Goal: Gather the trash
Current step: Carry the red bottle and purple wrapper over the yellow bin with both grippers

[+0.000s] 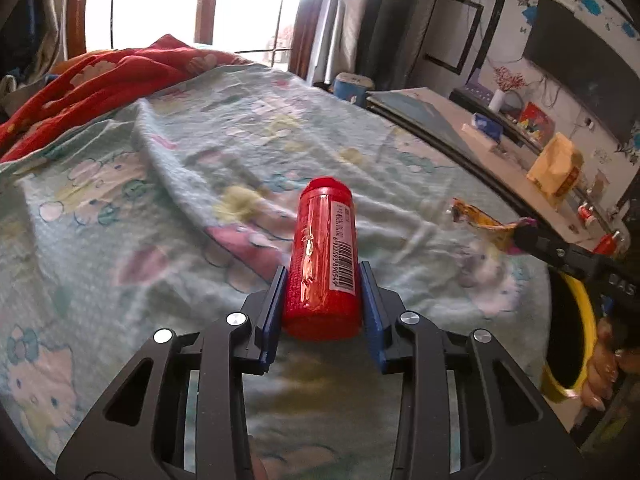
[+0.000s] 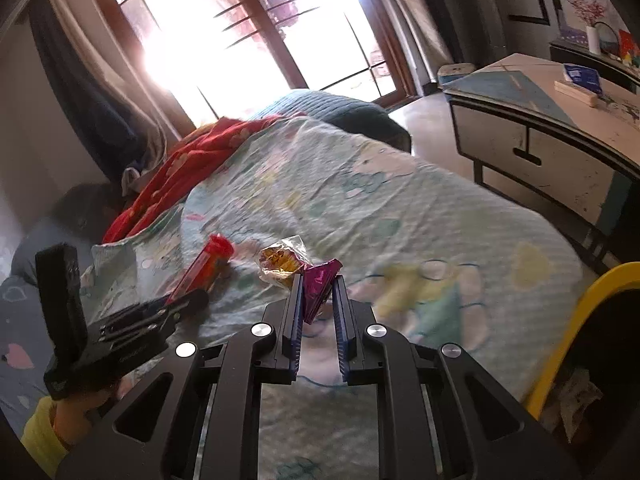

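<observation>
A: What carries the trash?
B: A bed (image 1: pixel 180 168) under a pale cartoon-print cover, window (image 2: pixel 224 40) behind, white bench (image 2: pixel 560 148) off its far edge.
A: The claws?
B: The left claw (image 1: pixel 322 280) grips a red bottle (image 1: pixel 324 256) above the cover; the right claw (image 2: pixel 318 292) pinches a purple and yellow wrapper (image 2: pixel 316 280).
A: Anything only one view shows?
B: Only the right view shows the bench drawers.
</observation>
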Demonstrator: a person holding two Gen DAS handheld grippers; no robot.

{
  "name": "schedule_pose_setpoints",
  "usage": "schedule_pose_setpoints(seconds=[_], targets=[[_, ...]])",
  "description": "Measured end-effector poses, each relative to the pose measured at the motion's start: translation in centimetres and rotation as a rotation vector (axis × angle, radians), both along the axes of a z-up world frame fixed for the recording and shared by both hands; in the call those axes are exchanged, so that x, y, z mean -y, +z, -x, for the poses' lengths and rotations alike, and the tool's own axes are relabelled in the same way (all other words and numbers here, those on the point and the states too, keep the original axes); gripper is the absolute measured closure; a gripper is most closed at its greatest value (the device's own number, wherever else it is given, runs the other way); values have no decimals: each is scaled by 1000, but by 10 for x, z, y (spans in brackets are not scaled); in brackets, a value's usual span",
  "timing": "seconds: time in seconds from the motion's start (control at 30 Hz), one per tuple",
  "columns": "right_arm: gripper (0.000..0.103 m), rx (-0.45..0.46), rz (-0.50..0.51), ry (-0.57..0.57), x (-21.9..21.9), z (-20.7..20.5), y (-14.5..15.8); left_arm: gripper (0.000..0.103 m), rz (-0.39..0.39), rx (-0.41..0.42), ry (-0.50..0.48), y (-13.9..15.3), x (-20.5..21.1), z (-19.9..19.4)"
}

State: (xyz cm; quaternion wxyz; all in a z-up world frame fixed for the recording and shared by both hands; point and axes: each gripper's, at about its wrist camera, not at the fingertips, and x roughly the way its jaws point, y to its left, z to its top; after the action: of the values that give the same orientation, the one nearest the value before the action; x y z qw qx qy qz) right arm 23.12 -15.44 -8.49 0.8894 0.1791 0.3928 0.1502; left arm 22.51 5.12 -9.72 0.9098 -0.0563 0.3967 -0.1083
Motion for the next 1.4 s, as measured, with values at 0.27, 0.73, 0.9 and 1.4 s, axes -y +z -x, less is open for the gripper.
schedule_pose_setpoints(seconds=[0.27,0.73,0.9,1.4], targets=[[89,32,21,-32,25,16,12,77,36,49,-56,12,35,24],[89,53,79,-73,72,42,22,78,61,107,-153,25,81,54],[89,55,89,-97,88,50,25,78,73,115,-195,31,97,61],[89,51,114,-206,148,83,27,78,73,130,-323,40,154,77]])
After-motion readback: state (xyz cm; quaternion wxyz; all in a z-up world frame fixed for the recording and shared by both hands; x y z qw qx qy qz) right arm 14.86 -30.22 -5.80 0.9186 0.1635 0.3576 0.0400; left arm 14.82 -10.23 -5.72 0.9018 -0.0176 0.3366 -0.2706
